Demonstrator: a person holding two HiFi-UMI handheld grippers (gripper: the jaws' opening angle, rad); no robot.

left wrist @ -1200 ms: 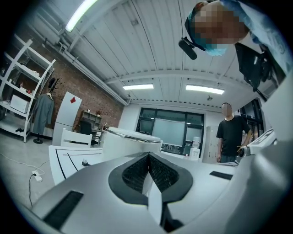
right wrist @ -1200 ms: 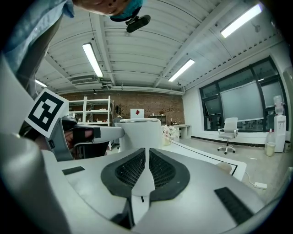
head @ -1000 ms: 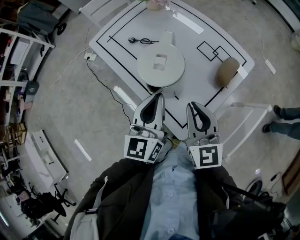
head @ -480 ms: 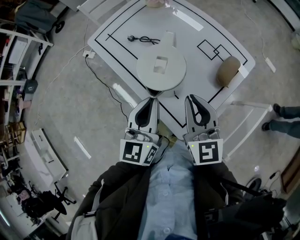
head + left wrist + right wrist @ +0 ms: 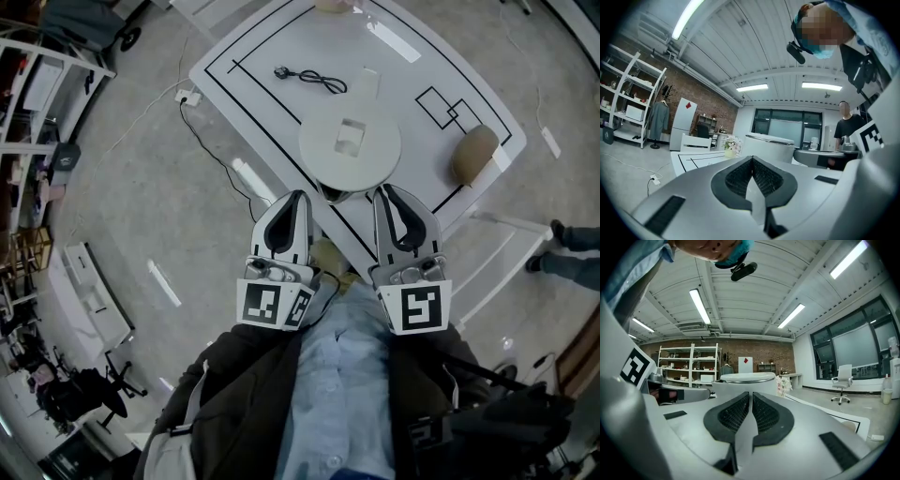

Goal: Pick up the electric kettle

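The white electric kettle (image 5: 350, 145) stands near the front edge of the white table (image 5: 253, 47); from above I see its round lid and its handle. My left gripper (image 5: 298, 195) hangs just short of the kettle's near left side. My right gripper (image 5: 386, 190) is at its near right side. Both are shut with nothing between the pads. In the left gripper view the kettle (image 5: 769, 146) rises straight ahead past the shut left gripper (image 5: 752, 159). In the right gripper view the kettle (image 5: 747, 383) stands right behind the shut right gripper (image 5: 751, 394).
A black power cord (image 5: 309, 78) lies at the table's back left, and a tan rounded object (image 5: 473, 155) rests at its right edge. A white chair (image 5: 506, 246) stands to the right of the table, with a person's feet (image 5: 567, 251) beyond it. Shelving (image 5: 37, 84) lines the left.
Both grippers have moved forward to the table's near edge, so their tips now flank the kettle's near side. Their jaws stayed shut.
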